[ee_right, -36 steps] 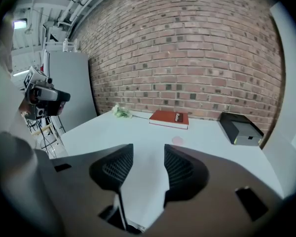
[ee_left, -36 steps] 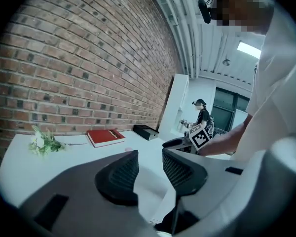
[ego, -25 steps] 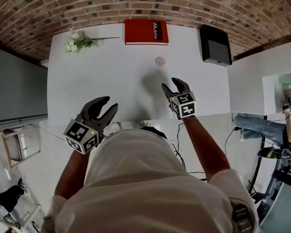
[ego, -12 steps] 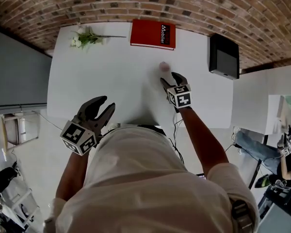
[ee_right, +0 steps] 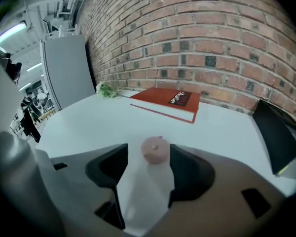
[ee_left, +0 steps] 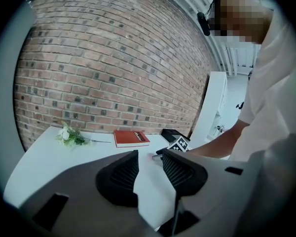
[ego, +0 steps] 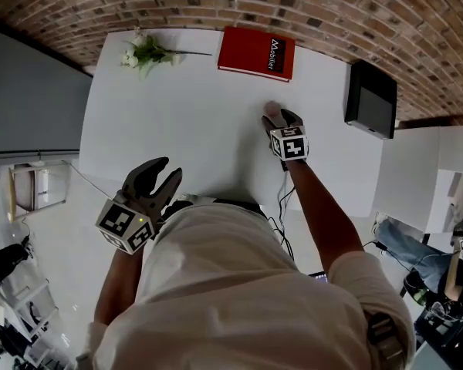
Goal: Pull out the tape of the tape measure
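One tape measure (ee_right: 154, 150), one book (ego: 256, 53), one flower sprig (ego: 148, 52), one black box (ego: 370, 99).

Open table (ego: 177, 129) around tape measure (ee_right: 154, 149)

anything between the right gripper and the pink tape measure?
Nothing visible. The right gripper's jaws have just been opening and stand apart, with the pink tape measure at their mouth on the white table, pads not touching it. The red book lies farther back, out of the path.
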Demonstrator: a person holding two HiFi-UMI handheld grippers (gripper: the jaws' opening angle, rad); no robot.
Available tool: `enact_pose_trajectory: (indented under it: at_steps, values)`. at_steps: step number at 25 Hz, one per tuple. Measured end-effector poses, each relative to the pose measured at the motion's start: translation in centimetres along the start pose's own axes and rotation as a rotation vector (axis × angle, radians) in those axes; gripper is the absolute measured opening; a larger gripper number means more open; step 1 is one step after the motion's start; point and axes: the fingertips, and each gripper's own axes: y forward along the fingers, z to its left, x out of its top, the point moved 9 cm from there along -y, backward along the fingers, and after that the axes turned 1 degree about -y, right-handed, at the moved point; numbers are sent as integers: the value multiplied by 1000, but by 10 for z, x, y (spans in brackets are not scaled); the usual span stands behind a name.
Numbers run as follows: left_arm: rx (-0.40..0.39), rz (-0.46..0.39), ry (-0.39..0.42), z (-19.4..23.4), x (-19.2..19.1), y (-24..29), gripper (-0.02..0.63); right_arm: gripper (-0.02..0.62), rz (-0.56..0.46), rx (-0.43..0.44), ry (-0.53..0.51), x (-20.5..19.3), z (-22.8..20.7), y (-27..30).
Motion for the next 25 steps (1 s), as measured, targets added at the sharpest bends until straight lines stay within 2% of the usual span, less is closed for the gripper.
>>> enact_pose_trajectory:
  at_steps: [7,18,21,25]
  values:
    - [35,17,-4,-1,0,4,149,258,22,8,-16,-3,-8,23]
    - [39,28,-6,2,2,13,149,256,37,2,-30,-3,-9,37]
    - [36,25,-8,5,1,13,149,222,39,0,-42,-3,-11,37]
    - [30,22,1,9,1,11,149,219,58,4,-44,-1,-10,37]
